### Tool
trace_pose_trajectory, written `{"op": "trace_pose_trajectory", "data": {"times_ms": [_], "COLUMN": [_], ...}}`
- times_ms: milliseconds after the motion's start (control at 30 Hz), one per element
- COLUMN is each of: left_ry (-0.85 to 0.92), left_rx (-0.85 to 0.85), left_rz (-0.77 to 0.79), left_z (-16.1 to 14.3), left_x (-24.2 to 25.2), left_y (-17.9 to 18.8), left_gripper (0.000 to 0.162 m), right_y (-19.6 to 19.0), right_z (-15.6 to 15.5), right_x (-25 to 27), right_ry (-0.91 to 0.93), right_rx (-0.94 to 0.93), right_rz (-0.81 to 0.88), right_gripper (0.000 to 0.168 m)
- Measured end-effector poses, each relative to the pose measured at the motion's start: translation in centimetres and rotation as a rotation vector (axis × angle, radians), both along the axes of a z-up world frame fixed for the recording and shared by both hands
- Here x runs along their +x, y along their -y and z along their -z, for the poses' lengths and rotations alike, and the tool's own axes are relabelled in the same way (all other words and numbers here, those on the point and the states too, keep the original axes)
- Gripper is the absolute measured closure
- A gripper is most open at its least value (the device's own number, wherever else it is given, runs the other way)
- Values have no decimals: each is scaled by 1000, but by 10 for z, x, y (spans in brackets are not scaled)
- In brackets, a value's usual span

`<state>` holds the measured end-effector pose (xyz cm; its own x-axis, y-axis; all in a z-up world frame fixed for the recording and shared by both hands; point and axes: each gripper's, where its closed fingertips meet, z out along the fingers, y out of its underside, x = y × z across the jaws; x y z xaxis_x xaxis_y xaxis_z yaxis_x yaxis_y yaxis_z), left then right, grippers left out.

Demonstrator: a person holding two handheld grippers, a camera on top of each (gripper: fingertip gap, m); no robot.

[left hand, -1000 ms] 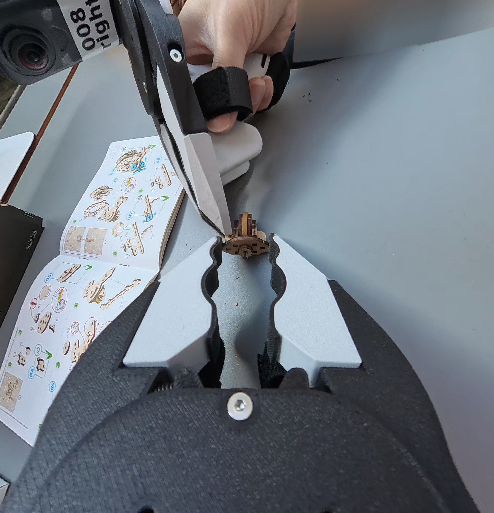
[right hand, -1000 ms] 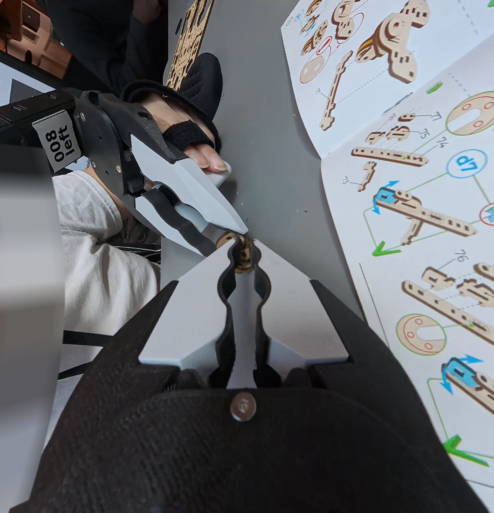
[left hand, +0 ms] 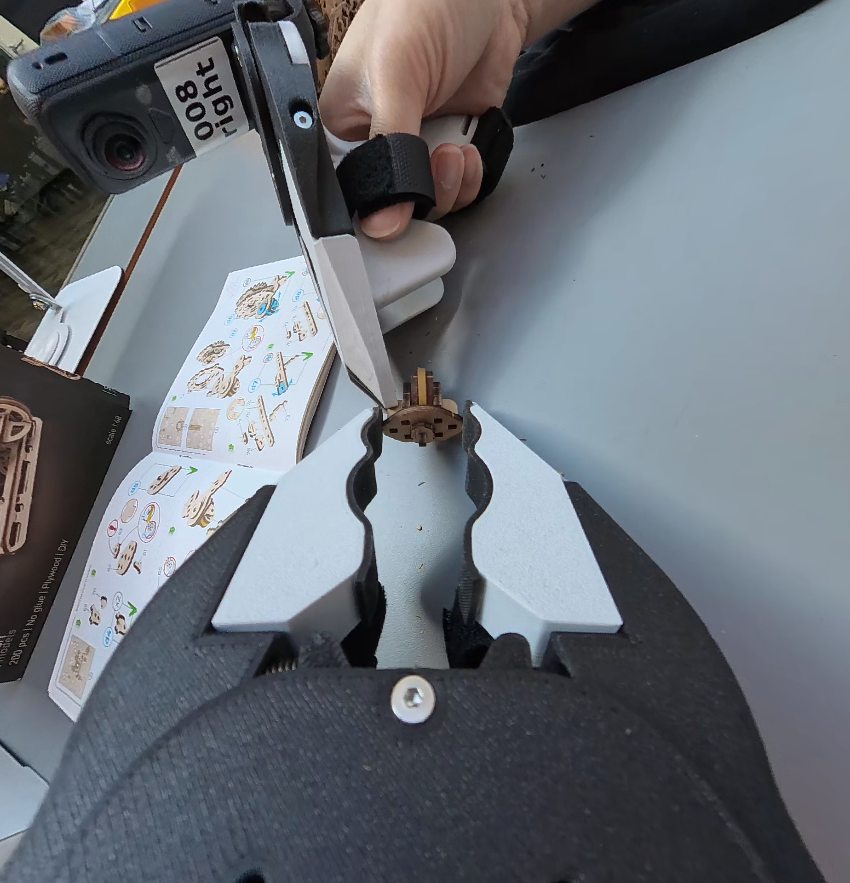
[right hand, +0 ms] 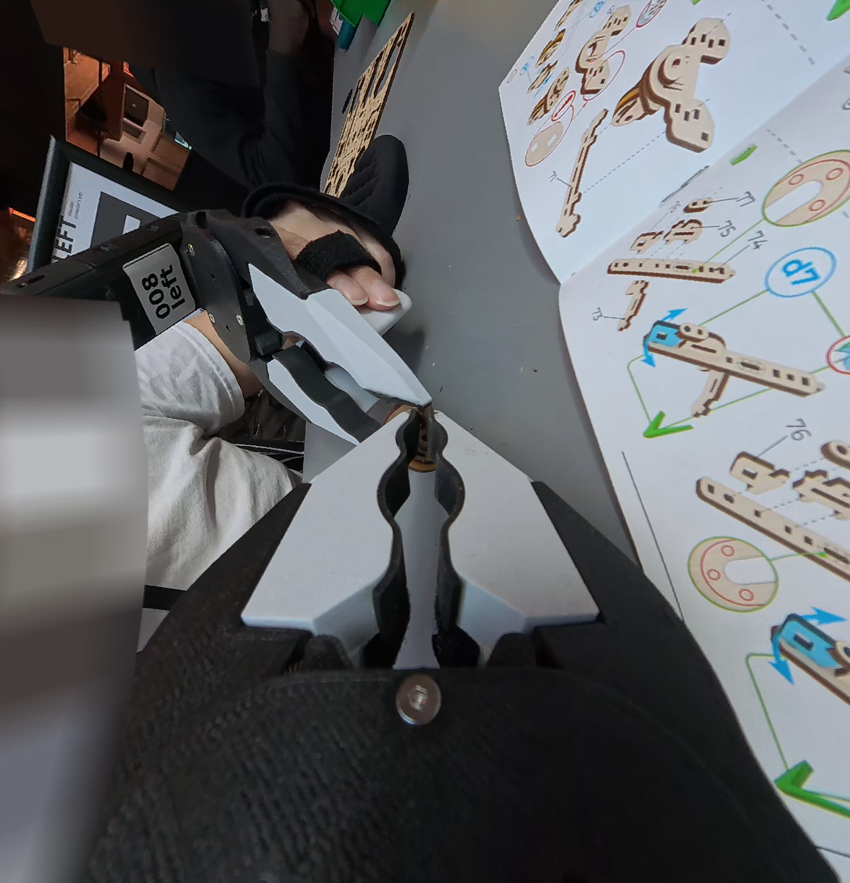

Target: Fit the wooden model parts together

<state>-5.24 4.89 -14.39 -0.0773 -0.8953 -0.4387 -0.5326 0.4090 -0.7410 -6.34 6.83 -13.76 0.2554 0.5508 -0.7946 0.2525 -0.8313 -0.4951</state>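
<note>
A small wooden assembly [left hand: 420, 423], a slotted disc with stacked pieces on a short axle, is held just above the grey table [left hand: 652, 334]. My left gripper [left hand: 421, 413] grips the disc by its two edges between its fingertips. My right gripper [left hand: 387, 401] comes down from the upper left, its narrow tip shut on the left side of the assembly. In the right wrist view my right gripper [right hand: 420, 420] is nearly closed on the wooden part [right hand: 420, 454], most of it hidden by the pads. The left gripper [right hand: 399, 415] meets it from the left.
An open instruction booklet [left hand: 251, 382] lies left of the grippers and fills the right side of the right wrist view [right hand: 700, 334]. A black product box [left hand: 41, 501] sits at the far left. A laser-cut wooden sheet [right hand: 365, 110] lies farther back. A white stand [left hand: 79, 310] is at the table edge. Only a small space, under 4 cm, lies between the two pairs of fingers.
Both grippers keep their hold on the assembly. The right gripper's body and camera have swung further into the left wrist view; the assembly has barely moved.
</note>
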Motion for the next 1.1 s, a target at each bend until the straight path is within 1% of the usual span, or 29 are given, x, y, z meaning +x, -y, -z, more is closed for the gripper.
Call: {"op": "trace_pose_trajectory", "data": {"times_ms": [233,367,467,633,833,1100], "left_ry": [6,1,-7,2,-18,-28], "left_rx": [11,-15,-25,-29,-65,-93], "left_rz": [-30,-78,-82,-111,-134,-150], "left_z": [-1,0,1,0,2,4], "left_x": [0,0,0,0,-1,-2], "left_y": [-2,-6,-5,-10,-10,-11], "left_gripper": [131,127,131,124,130,130], "right_y": [-2,-4,-5,-5,-6,-6], "right_z": [0,0,0,-1,-2,-2], "right_x": [-1,-1,-1,0,1,1], "right_ry": [5,16,17,21,23,31], "right_rx": [18,38,41,50,62,73], "right_rz": [16,29,32,35,42,41], "right_gripper": [168,168,168,168,168,168]}}
